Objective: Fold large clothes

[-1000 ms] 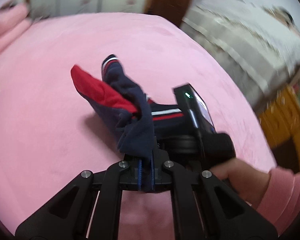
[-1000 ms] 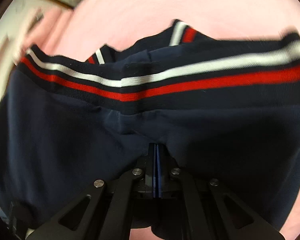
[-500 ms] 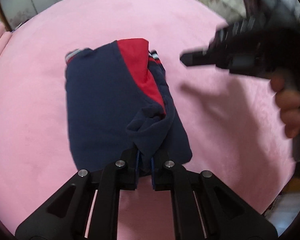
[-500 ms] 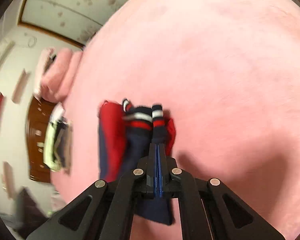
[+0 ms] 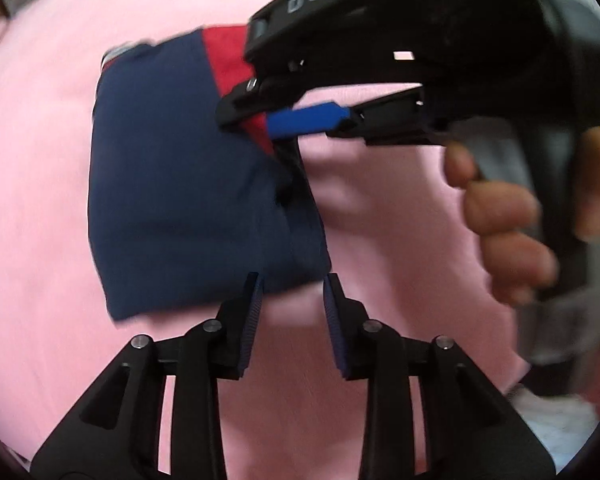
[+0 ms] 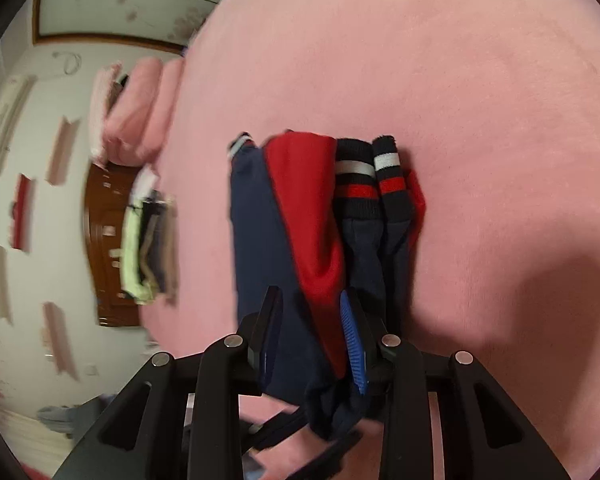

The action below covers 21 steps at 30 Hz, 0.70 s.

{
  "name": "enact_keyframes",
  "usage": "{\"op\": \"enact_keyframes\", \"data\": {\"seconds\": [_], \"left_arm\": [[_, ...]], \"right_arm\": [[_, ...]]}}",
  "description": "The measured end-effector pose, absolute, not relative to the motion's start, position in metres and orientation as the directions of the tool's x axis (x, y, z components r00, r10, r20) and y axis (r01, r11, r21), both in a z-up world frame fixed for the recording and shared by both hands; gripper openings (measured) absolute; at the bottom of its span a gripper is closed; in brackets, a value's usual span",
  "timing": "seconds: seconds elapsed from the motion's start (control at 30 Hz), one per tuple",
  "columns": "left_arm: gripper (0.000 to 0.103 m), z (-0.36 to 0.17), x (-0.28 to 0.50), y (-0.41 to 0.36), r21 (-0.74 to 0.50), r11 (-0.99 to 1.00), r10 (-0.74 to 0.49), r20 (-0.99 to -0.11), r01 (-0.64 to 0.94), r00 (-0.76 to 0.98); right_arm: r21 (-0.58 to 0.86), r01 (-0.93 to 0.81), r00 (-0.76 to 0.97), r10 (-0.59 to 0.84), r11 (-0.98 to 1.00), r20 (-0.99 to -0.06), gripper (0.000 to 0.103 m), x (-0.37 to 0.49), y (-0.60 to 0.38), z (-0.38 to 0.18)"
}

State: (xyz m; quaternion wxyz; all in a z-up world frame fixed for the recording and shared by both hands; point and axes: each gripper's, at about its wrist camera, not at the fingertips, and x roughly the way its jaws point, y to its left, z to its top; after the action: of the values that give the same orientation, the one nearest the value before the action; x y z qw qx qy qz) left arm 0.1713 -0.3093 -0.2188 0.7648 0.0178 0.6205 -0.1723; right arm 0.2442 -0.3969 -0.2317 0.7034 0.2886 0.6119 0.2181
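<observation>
Now the garment [image 5: 172,208], navy with a red panel, lies folded into a compact block on the pink blanket [image 5: 40,140]. Seen from the left wrist, the left gripper [image 5: 293,300] hovers at the block's near edge with its jaws spread apart; the blue ribbed pads [image 5: 253,320] flank the near right corner of the fabric without pinching it, and pink blanket shows between them. Across the block's far right side reaches the right gripper [image 5: 260,120], held by a hand [image 5: 512,232] whose fingers wrap the black handle. One of its blue pads sits over the red panel at the fold's right edge.

From the right wrist, the right gripper [image 6: 312,320] has its jaws parted with the folded edge of the garment [image 6: 260,240] lying between them: navy on the left, the red panel in the middle, and a loose navy bunch drooping below the fingers. The fingers do not press the cloth together. Two ribbed cuffs [image 6: 356,176], navy with white and red stripes, lie side by side just right of the red panel. Past the blanket's left edge stands a brown cabinet [image 6: 100,248] with a stack of clothes [image 6: 148,240] beside it, blurred.
</observation>
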Motion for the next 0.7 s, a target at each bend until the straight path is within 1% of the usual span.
{"op": "enact_keyframes", "data": {"seconds": [0.03, 0.1, 0.13, 0.17, 0.23, 0.3, 0.37, 0.4, 0.47, 0.57, 0.63, 0.7], "left_arm": [[0.031, -0.218, 0.168, -0.302, -0.196, 0.945, -0.243, -0.956, 0.26, 0.163], [0.032, -0.216, 0.164, -0.288, -0.192, 0.957, -0.23, -0.959, 0.219, 0.163], [0.032, -0.215, 0.167, -0.277, -0.184, 0.963, -0.217, -0.962, 0.199, 0.164], [0.032, -0.213, 0.167, -0.269, -0.174, 0.968, -0.205, -0.964, 0.179, 0.169], [0.032, -0.208, 0.17, -0.256, -0.161, 0.976, -0.186, -0.965, 0.143, 0.183], [0.032, -0.2, 0.173, -0.239, -0.154, 0.983, -0.173, -0.962, 0.104, 0.21], [0.032, -0.193, 0.176, -0.225, -0.156, 0.985, -0.169, -0.958, 0.072, 0.233], [0.032, -0.19, 0.179, -0.223, -0.159, 0.986, -0.169, -0.955, 0.06, 0.244], [0.032, -0.187, 0.185, -0.212, -0.15, 0.988, -0.154, -0.954, 0.033, 0.257], [0.032, -0.184, 0.189, -0.186, -0.136, 0.991, -0.131, -0.953, 0.001, 0.272], [0.032, -0.184, 0.196, -0.175, -0.133, 0.991, -0.125, -0.95, -0.006, 0.285], [0.032, -0.185, 0.207, -0.167, -0.138, 0.99, -0.136, -0.948, 0.013, 0.289]], "right_arm": [[0.677, 0.042, 0.162, 0.663, 0.735, -0.731, 0.03, 0.248, -0.386, -0.242], [0.691, 0.006, 0.175, 0.679, 0.723, -0.713, 0.029, 0.248, -0.38, -0.242], [0.683, -0.02, 0.185, 0.674, 0.73, -0.715, 0.015, 0.247, -0.376, -0.24], [0.683, -0.045, 0.199, 0.676, 0.729, -0.709, 0.005, 0.246, -0.371, -0.24], [0.69, -0.065, 0.237, 0.683, 0.721, -0.691, 0.004, 0.241, -0.374, -0.232], [0.724, -0.071, 0.264, 0.713, 0.686, -0.65, 0.003, 0.232, -0.382, -0.212], [0.735, -0.084, 0.293, 0.722, 0.673, -0.627, 0.003, 0.222, -0.391, -0.19], [0.727, -0.081, 0.301, 0.712, 0.682, -0.634, 0.003, 0.217, -0.398, -0.182], [0.692, -0.03, 0.296, 0.667, 0.721, -0.683, 0.003, 0.21, -0.412, -0.186], [0.601, 0.106, 0.218, 0.571, 0.792, -0.791, 0.003, 0.206, -0.429, -0.221], [0.597, 0.161, 0.211, 0.563, 0.786, -0.799, 0.003, 0.204, -0.436, -0.237], [0.573, 0.142, 0.228, 0.537, 0.807, -0.812, 0.003, 0.203, -0.434, -0.238]]}}
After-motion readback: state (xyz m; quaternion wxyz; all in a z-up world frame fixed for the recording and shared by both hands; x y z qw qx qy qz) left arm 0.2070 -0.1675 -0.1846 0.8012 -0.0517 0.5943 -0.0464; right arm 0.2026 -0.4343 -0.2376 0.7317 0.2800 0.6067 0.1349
